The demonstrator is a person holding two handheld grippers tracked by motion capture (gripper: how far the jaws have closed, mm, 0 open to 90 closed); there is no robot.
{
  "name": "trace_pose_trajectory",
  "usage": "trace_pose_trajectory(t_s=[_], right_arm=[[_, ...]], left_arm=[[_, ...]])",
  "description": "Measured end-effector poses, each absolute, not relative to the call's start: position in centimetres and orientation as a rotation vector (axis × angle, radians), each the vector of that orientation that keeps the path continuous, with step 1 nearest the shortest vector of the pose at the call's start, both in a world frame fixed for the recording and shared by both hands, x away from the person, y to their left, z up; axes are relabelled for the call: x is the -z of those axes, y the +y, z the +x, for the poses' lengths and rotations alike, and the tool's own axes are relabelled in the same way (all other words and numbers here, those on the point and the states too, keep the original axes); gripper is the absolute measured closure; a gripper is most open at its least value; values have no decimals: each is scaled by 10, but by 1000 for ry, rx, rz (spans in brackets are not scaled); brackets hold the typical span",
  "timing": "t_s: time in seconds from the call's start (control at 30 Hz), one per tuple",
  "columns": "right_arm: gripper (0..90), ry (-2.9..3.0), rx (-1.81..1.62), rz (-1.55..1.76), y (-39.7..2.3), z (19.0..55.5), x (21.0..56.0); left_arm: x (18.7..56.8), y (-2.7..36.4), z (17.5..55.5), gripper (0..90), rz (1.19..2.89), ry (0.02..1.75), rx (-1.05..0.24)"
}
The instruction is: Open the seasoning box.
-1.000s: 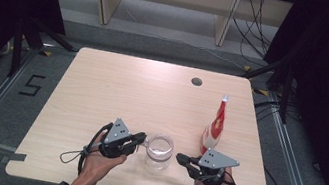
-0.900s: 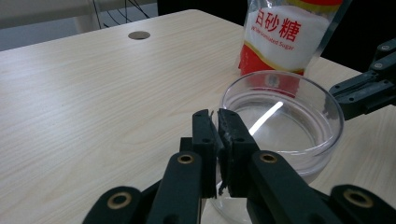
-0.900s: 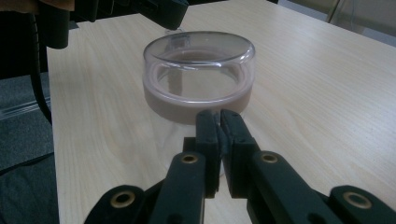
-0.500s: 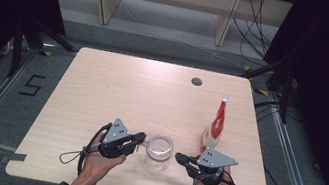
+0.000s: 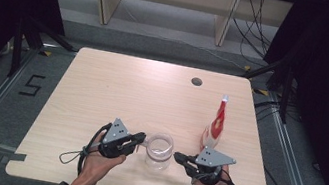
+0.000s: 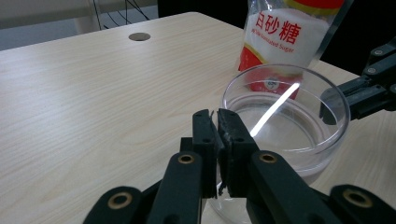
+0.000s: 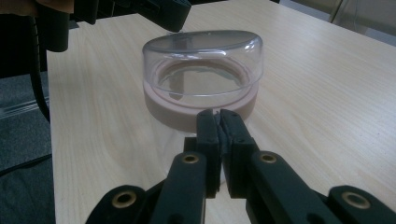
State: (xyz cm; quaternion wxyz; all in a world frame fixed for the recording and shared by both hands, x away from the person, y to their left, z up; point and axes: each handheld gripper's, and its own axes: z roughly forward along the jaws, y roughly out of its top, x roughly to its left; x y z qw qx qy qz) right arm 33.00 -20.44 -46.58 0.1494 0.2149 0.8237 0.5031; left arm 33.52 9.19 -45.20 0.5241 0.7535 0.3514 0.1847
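A clear glass bowl point(image 5: 159, 151) stands near the table's front edge, between my two grippers. My left gripper point(image 5: 142, 138) lies at the bowl's left side, jaws shut, a hand around its body. In the left gripper view its tips point(image 6: 215, 116) sit right at the bowl's near wall point(image 6: 285, 116); whether they touch it I cannot tell. My right gripper point(image 5: 177, 157) points at the bowl from the right, also shut. In the right gripper view its tips point(image 7: 218, 114) stop just short of the bowl point(image 7: 205, 70). A red and white sugar bag point(image 5: 216, 124) stands upright behind the right gripper.
The wooden table point(image 5: 117, 89) has a round cable hole point(image 5: 196, 81) at the back right. Its far and left parts are bare wood. A pale shelf unit point(image 5: 167, 2) stands on the floor beyond the table. Tape on the floor forms a mark point(image 5: 32, 84) to the left.
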Motion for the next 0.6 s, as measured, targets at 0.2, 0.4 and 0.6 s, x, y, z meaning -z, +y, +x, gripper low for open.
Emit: trace_pose_trajectory(t_s=[0.2,0.4,0.6], right_arm=[[873,2367,-1449,610,-203,330,465],[873,2360,-1455,618,-202,330,465],[873,2367,-1449,610,-203,331,464]], left_arm=[[453,92,336,853,1791,840,-432],[454,93,336,853,1784,844,-427],[454,92,335,857,1787,844,-443]])
